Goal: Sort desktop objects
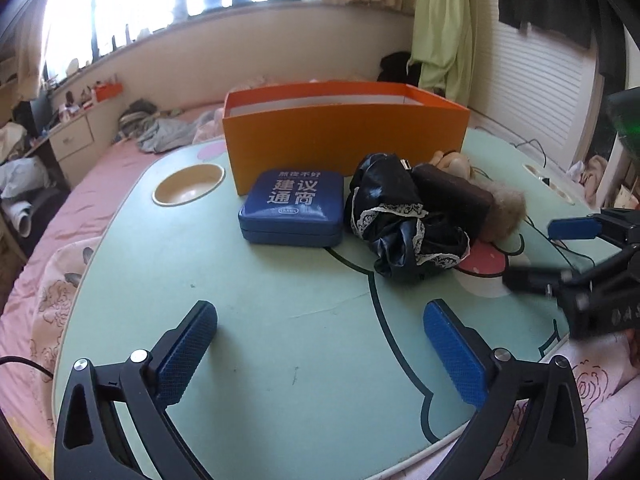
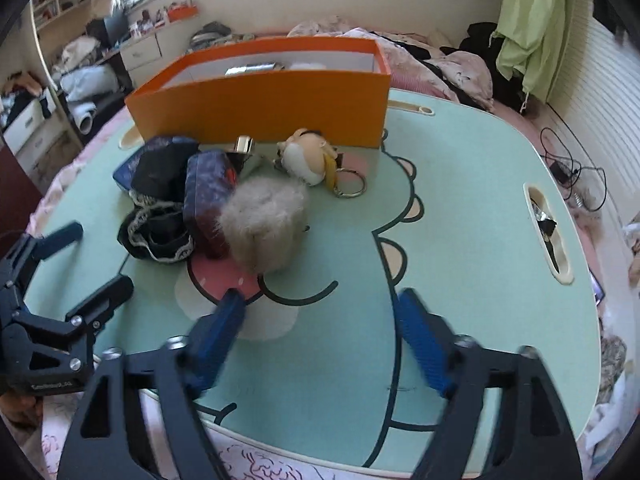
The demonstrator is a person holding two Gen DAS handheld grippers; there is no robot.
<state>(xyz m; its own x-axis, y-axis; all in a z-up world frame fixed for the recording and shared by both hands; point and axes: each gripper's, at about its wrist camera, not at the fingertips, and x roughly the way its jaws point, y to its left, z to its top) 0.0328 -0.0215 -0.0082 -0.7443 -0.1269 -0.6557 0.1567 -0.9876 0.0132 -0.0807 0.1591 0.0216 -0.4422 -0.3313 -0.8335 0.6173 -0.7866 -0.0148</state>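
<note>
Pale green lap table (image 1: 280, 320) w/ cartoon print, set on a bed w/ pink floral bedding (image 1: 24, 308). On the tabletop: open orange box (image 1: 344, 136) at the far edge; blue tin (image 1: 294, 210) w/ white lettering touching the box's front; black lace-trimmed cloth (image 1: 400, 224) just beside the tin; dark pouch (image 2: 208, 196) resting partly on that cloth; grey-beige fur pom (image 2: 264, 224) against the pouch; plush keychain (image 2: 306, 156) w/ metal ring near the box front. Round cup recess (image 1: 188, 190) at one corner, slot (image 2: 548, 236) cut near the opposite side.
</note>
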